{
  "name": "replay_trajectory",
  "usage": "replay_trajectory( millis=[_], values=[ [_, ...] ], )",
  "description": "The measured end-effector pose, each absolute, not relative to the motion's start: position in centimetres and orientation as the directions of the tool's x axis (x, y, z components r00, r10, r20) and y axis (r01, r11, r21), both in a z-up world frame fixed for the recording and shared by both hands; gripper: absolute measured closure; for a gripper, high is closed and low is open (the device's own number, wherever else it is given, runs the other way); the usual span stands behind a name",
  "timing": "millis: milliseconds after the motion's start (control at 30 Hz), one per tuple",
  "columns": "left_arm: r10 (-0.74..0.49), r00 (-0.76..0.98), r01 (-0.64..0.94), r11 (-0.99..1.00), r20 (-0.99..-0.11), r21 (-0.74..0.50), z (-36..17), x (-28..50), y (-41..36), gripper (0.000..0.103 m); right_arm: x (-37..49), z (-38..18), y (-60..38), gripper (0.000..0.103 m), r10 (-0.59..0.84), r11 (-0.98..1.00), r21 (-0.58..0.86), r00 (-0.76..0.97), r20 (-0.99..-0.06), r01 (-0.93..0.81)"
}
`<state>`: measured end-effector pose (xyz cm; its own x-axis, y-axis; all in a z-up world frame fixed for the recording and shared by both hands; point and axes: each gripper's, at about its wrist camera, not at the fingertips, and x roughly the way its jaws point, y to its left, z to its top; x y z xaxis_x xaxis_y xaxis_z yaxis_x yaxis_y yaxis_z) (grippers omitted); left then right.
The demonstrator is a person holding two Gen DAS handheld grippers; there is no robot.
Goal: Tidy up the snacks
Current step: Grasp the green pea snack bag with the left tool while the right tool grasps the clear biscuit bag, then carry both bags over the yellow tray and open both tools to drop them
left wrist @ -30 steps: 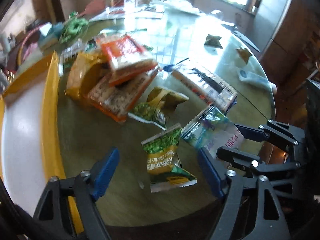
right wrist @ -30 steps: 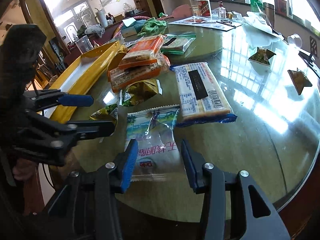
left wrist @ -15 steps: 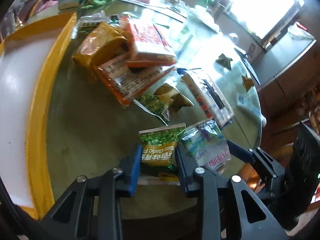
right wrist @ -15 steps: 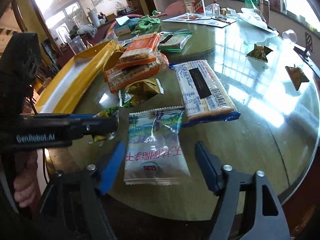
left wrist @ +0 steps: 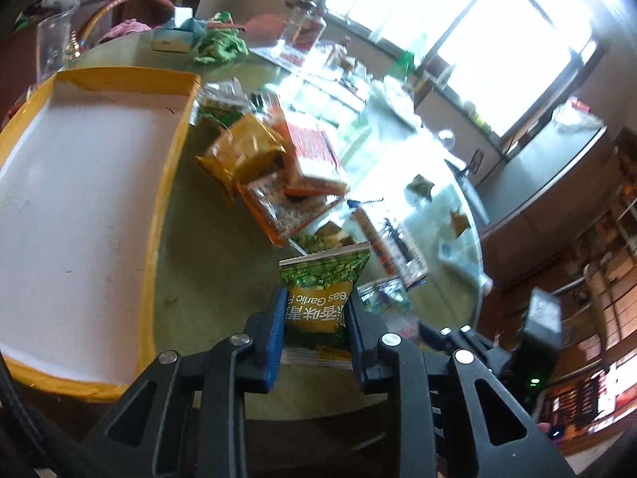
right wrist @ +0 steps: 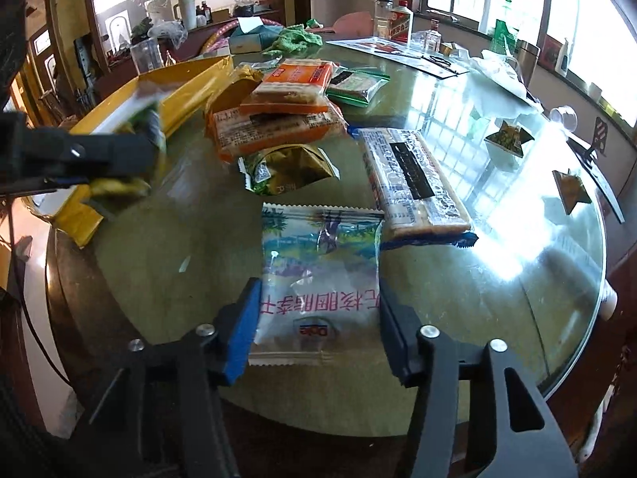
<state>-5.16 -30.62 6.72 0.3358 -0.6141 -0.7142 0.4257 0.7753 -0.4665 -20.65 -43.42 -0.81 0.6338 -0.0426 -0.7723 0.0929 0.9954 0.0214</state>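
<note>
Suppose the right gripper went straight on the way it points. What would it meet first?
The right gripper already straddles the white Dole packet, so that comes first. Beyond it probably lies the long cracker pack, though depth is uncertain.

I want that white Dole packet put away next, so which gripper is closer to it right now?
Right. The right gripper is open astride the Dole packet; the left gripper, shut on a green pea packet, is up toward the yellow tray.

- We count two grippers [left wrist: 316,320] [right wrist: 316,328].
- We see one yellow tray [left wrist: 169,183].
- We count two orange cracker packs [right wrist: 292,87] [right wrist: 274,127].
- We see two folded paper stars [right wrist: 507,135] [right wrist: 571,191].
</note>
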Motion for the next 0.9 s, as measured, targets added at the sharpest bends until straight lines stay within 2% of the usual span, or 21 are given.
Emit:
replay_trajectory(
  millis=[233,433,533,667,900],
  values=[
    [-0.597,0.479,0.326,0.802,-0.643,-0.501,9.8,-4.4,-23.1,0.076,-21.3,2.3,-41.2,0.055,0.063,0.995,0.100,0.716,-0.695,0.009],
    [-0.453,0.570,0.164,0.880,-0.685,-0.446,9.0,-2.5,-17.6,0.076,-18.6,5.6,-35.8,0.055,0.262,0.965,0.178,0.740,-0.620,-0.193],
    [-0.405,0.572,0.095,0.896,-0.713,-0.433,7.5,-1.6,-15.9,0.076,-15.5,5.8,-32.8,0.055,0.332,0.943,0.205,0.711,-0.620,-0.261],
    [-0.368,0.559,0.040,0.907,-0.743,-0.419,5.9,-1.1,-14.5,0.076,-10.7,4.6,-28.8,0.055,0.371,0.926,0.215,0.646,-0.667,-0.309],
    [-0.357,0.537,0.016,0.910,-0.765,-0.413,3.8,0.1,-13.3,0.076,-8.2,2.5,-24.8,0.054,0.315,0.934,0.129,0.599,-0.736,-0.333]
  ],
)
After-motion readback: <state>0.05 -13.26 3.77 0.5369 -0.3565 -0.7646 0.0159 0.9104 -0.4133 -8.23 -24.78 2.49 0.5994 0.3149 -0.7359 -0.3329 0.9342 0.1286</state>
